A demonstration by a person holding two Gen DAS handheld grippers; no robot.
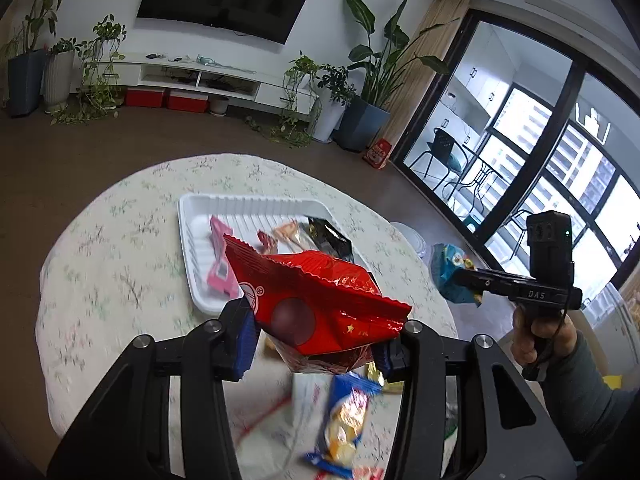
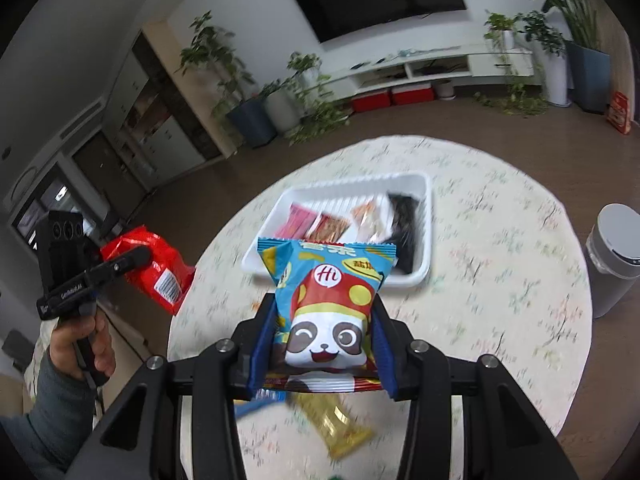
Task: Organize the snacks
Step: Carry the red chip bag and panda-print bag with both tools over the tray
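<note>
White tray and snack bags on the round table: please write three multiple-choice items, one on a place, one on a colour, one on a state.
1. Where does the pink packet lie?
A. in the white tray
B. on the floor
C. in the right gripper

2. What colour is the bag in the left gripper?
A. green
B. red
C. white

3. The panda bag is:
A. lying in the tray
B. torn open
C. clamped between fingers

Key: 1 A, it rests inside the tray rim; 2 B, the red bag fills that grip; 3 C, both blue pads press its sides.
</note>
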